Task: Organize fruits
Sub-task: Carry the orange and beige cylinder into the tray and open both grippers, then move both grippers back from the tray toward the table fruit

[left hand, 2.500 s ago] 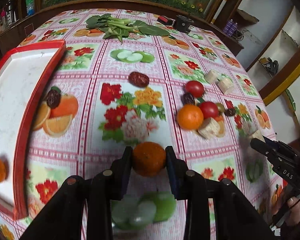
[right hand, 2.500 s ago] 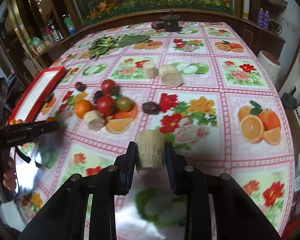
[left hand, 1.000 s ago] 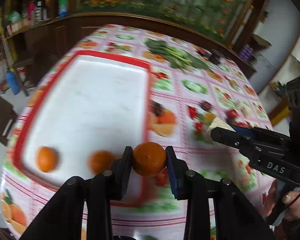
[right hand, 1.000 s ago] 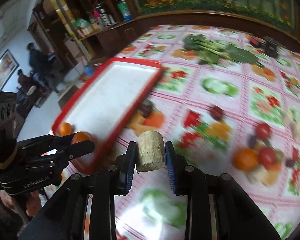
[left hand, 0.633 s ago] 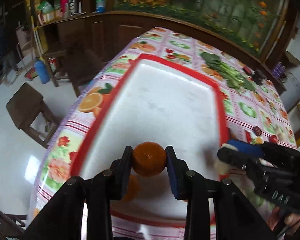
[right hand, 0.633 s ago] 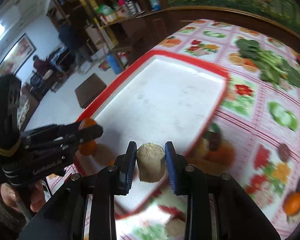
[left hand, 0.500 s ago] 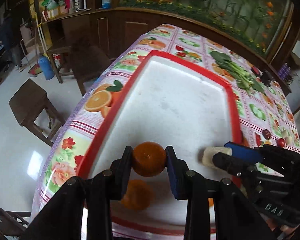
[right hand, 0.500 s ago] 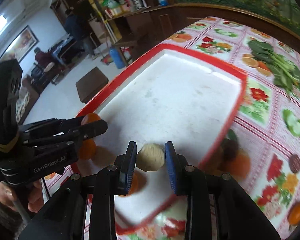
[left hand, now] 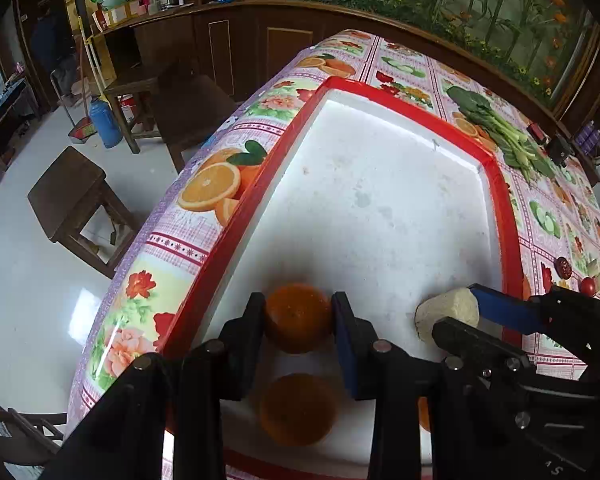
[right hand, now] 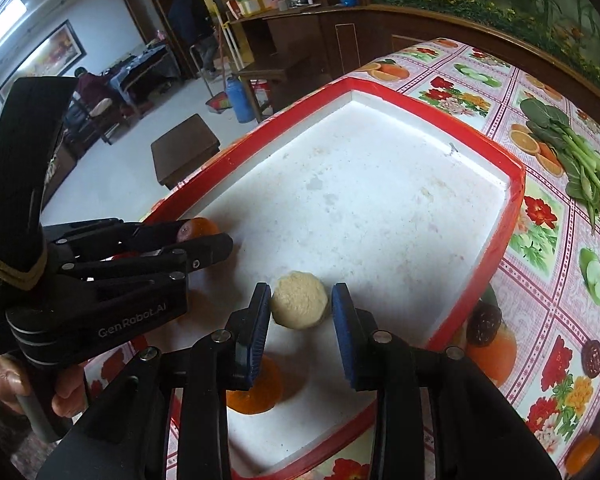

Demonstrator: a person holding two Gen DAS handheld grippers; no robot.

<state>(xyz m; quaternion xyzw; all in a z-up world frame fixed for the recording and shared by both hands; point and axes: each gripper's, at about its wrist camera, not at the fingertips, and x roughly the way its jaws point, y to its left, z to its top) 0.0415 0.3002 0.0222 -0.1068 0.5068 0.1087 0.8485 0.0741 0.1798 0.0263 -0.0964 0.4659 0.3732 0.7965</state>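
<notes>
Both grippers are over the red-rimmed tray on the tabletop. The left gripper has its fingers clamped on an orange, with another orange lying in the tray right below. The right gripper brackets a beige chunk; there looks to be a small gap at each side, so probably let go, hard to say.

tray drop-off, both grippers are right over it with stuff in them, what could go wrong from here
The orange held by the left gripper could roll on release into the loose orange just below it. The right gripper looks slack around the beige chunk, which may topple or roll. The two grippers sit close together over the red tray and could knock.
</notes>
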